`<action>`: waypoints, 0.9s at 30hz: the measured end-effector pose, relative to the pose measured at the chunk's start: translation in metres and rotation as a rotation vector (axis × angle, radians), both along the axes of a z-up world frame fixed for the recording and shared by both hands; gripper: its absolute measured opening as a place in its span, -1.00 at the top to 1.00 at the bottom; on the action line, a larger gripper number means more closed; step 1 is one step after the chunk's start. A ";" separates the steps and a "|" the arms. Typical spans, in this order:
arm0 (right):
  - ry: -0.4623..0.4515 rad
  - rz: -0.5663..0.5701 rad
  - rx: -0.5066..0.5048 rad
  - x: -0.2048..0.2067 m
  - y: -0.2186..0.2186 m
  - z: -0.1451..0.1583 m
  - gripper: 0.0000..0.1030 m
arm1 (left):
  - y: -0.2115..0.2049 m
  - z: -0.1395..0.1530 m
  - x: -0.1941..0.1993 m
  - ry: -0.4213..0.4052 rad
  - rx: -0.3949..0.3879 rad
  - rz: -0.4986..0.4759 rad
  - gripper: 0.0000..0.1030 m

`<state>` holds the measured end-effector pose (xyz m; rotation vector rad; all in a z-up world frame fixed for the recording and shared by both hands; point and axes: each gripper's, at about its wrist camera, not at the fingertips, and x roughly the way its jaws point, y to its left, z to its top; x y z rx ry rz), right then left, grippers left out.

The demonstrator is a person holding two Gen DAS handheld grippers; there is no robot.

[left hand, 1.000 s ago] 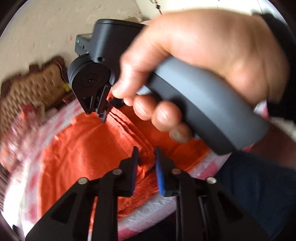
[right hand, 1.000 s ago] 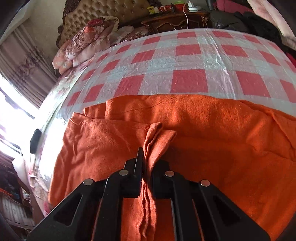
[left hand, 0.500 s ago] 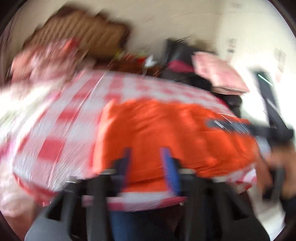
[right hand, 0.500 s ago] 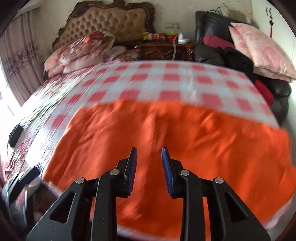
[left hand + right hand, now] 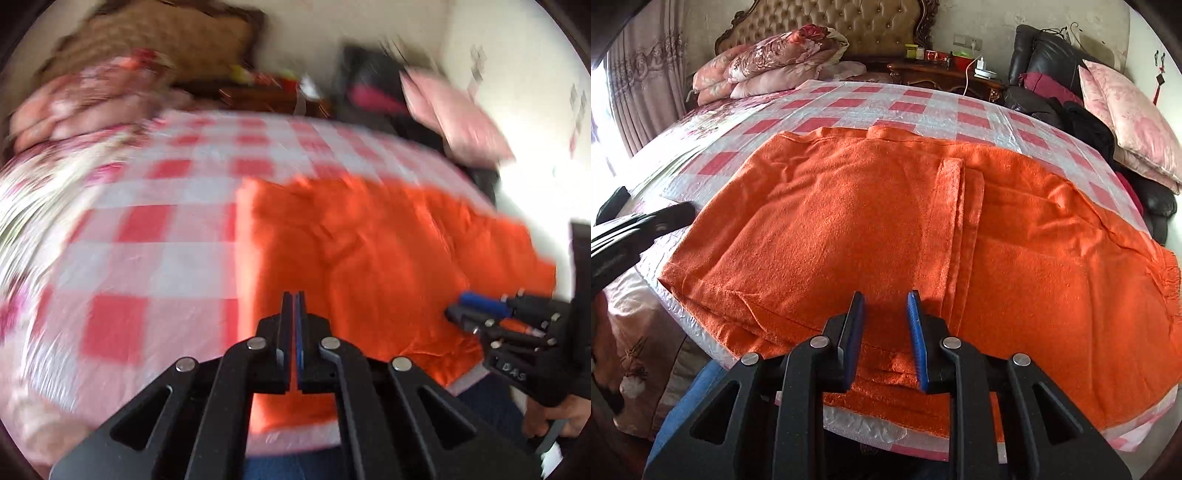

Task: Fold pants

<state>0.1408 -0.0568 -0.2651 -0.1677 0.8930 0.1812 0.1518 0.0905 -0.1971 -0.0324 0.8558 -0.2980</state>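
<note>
Now, in the left wrist view, the left claw (image 5: pixel 294 306) hangs pressed together and empty above the orange pants (image 5: pixel 373 266), no longer beside the right hand. In the right wrist view, the right claw (image 5: pixel 884 325) has let go its pinched fold and stands apart over the pants (image 5: pixel 849 221), lying folded near the bed (image 5: pixel 923 107)'s front edge; that fold looks finished.

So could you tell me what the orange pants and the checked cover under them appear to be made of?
The pants look like a soft, napped fabric, perhaps fleece or terry: matte, fuzzy surface, thick rolled edges at the fold. The cover looks like thin plastic sheeting: glossy, crinkled, with light glinting off its wrinkles. Neither can be confirmed by sight alone.
</note>
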 end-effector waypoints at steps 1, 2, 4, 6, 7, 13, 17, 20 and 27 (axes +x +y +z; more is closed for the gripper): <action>0.005 -0.005 0.003 0.001 0.001 0.000 0.57 | 0.000 -0.006 0.011 0.023 0.062 0.033 0.91; 0.010 -0.011 0.005 0.002 0.001 0.000 0.57 | 0.006 -0.008 0.021 0.029 0.097 0.074 0.92; 0.008 -0.014 0.000 0.002 0.001 0.000 0.57 | 0.016 0.003 0.033 -0.008 0.116 0.124 0.92; 0.004 -0.019 0.002 0.002 0.001 0.000 0.56 | 0.012 0.021 0.042 -0.109 0.167 0.102 0.77; 0.006 -0.023 0.003 0.002 0.001 0.000 0.56 | 0.006 0.025 0.049 -0.131 0.179 0.055 0.64; 0.016 -0.026 0.014 0.003 0.000 0.000 0.56 | -0.019 0.005 0.110 0.026 0.181 -0.107 0.34; 0.016 -0.018 0.021 0.002 -0.001 0.000 0.55 | -0.004 -0.004 0.141 0.095 0.178 -0.020 0.73; 0.024 -0.019 0.025 0.003 -0.001 0.000 0.55 | 0.004 0.010 0.138 0.046 0.193 0.066 0.73; 0.019 -0.021 0.021 0.003 0.000 0.000 0.54 | -0.008 0.012 0.081 0.032 0.131 0.040 0.72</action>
